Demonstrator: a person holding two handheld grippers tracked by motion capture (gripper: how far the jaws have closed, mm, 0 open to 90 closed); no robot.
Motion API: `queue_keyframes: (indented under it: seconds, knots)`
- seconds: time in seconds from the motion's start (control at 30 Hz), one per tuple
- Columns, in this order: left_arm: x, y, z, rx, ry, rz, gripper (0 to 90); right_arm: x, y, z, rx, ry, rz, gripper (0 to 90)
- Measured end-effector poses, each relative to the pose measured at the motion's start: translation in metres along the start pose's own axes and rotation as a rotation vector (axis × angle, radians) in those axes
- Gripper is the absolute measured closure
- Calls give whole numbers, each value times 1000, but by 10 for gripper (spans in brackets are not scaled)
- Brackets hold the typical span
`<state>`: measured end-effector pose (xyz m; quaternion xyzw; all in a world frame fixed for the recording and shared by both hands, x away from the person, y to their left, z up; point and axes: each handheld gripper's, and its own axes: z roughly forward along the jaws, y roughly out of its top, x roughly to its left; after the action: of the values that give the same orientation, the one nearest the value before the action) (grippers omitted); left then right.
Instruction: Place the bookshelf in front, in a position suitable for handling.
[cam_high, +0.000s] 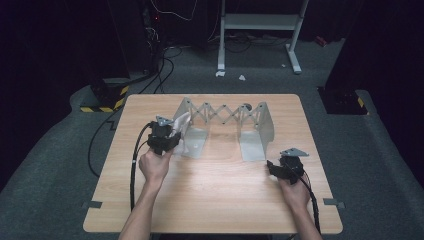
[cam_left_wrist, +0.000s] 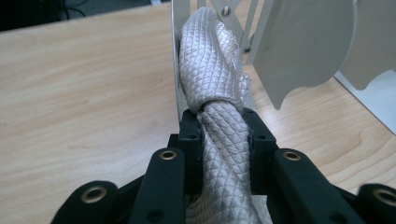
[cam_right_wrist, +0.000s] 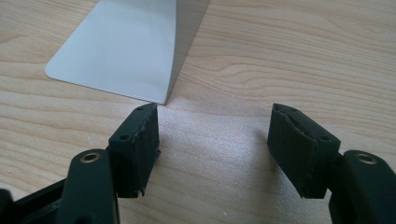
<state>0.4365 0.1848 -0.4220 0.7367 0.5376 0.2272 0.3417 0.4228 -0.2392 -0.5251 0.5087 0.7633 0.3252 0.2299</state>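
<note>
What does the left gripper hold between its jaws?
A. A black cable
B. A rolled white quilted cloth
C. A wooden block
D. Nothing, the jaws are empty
B: in the left gripper view, the left gripper has both jaws pressed on a rolled white quilted cloth, which leans against the end plate of the expandable metal rack.
</note>
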Motion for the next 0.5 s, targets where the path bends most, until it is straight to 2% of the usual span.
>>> queue_keyframes:
  seconds: [0.2, 0.4, 0.5]
  knots:
    - [3, -12, 14, 26, -16, -30, 733, 0, 0, 0, 0, 0, 0, 342]
    - [7, -22, 23, 31, -21, -68, 733, 0, 0, 0, 0, 0, 0, 343]
    - [6, -26, 29, 47, -18, -68, 732, 0, 0, 0, 0, 0, 0, 342]
